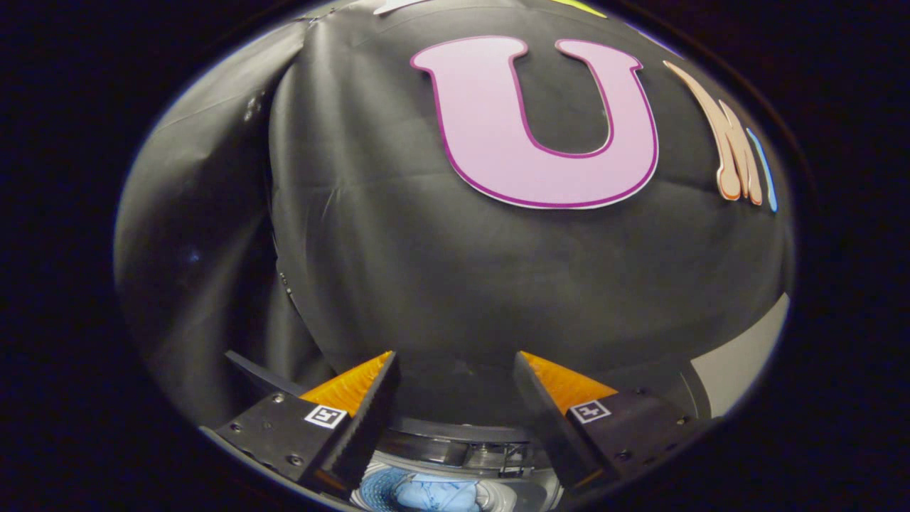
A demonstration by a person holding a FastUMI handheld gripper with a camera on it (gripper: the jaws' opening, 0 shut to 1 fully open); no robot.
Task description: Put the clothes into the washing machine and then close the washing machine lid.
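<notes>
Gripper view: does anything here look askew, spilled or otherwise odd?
Nothing stands out. The tongs are open and empty. Below and between them, light blue clothes lie inside the washing machine, whose top is open. No spill or damage shows.

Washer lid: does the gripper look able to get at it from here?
Probably not yet. The gripper is open and empty, pointing at the booth wall; the washer with blue clothes sits below its jaws, and I can't make out the lid.
</notes>
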